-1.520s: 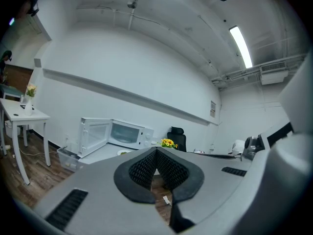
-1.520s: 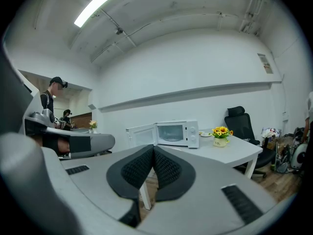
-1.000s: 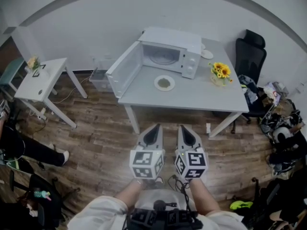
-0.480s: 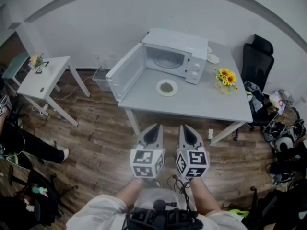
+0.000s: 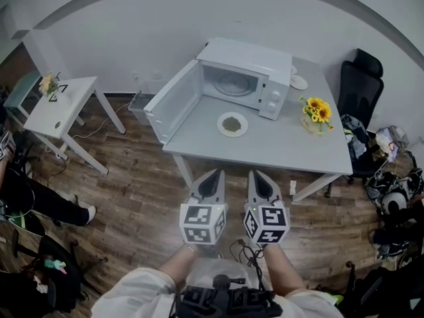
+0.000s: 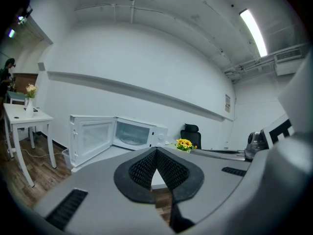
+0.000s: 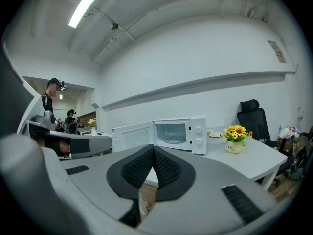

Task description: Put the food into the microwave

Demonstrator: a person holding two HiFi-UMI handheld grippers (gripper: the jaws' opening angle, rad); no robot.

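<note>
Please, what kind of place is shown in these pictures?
Probably an office or lab room, not a home kitchen: the microwave stands on a plain white table, a black office chair is beside it, and a strip light runs overhead.

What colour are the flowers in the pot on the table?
The flowers are yellow with dark centres, clearest in the right gripper view.

White microwave [image 5: 248, 78] stood at the back of a grey table [image 5: 278, 148], door [image 5: 173, 101] swung wide open. Plate of food [image 5: 232, 124] lay on the tabletop just in front of the open cavity. Pot of sunflowers [image 5: 315, 113] sat to the microwave's right. Left gripper [image 5: 213, 175] and right gripper [image 5: 256, 175] were held side by side over the wood floor [image 5: 132, 177], short of the table, pointing at it, jaws together, nothing in them. Black office chair [image 5: 361, 78] stood past the table's right end.
</note>
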